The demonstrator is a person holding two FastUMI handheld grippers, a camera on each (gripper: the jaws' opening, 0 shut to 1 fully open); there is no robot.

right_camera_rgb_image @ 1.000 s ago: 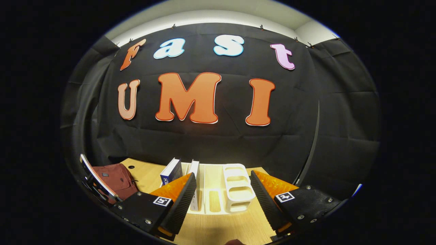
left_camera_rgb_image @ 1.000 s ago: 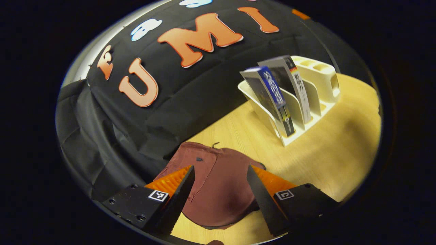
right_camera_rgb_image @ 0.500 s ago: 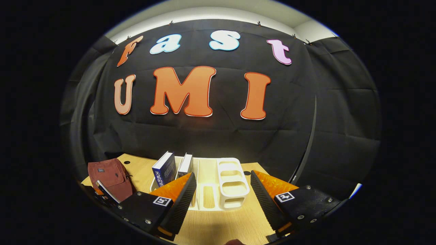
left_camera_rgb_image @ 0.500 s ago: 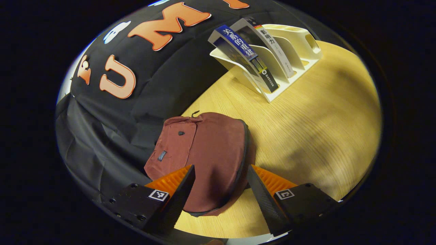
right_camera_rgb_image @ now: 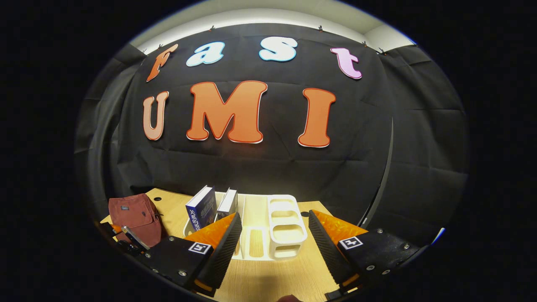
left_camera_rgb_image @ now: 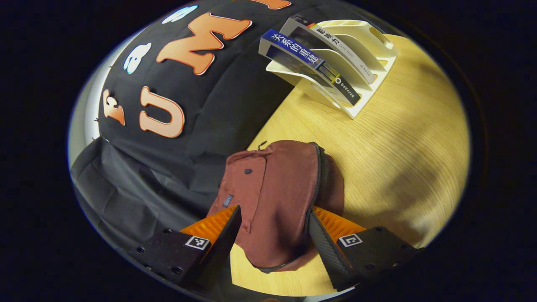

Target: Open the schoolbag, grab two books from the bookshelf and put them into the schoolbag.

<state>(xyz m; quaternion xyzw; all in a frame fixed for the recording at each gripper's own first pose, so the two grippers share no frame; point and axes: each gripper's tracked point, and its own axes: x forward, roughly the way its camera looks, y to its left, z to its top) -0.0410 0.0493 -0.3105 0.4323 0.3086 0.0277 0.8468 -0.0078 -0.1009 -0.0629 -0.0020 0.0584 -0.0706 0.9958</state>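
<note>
A dark red schoolbag (left_camera_rgb_image: 279, 197) lies flat on the wooden table, its zipper closed along the right edge. My left gripper (left_camera_rgb_image: 272, 235) hovers open just above the bag's near end. Two books, one with a blue spine (left_camera_rgb_image: 308, 63) and one with a white spine (left_camera_rgb_image: 342, 48), lean in the cream bookshelf (left_camera_rgb_image: 369, 90). In the right gripper view, my right gripper (right_camera_rgb_image: 275, 237) is open above the table in front of the bookshelf (right_camera_rgb_image: 268, 228), with the blue book (right_camera_rgb_image: 201, 209), the white book (right_camera_rgb_image: 227, 204) and the schoolbag (right_camera_rgb_image: 134, 216) to its left.
The wooden table (left_camera_rgb_image: 402, 142) stretches to the right of the bag. The shelf has a cream pen holder section (right_camera_rgb_image: 285, 226) on its right side. Black cloth walls (right_camera_rgb_image: 268, 167) close the table at the back and left.
My left gripper has shifted a little left and rolled, so the bag now sits centred between its fingers. The right gripper has hardly moved.
</note>
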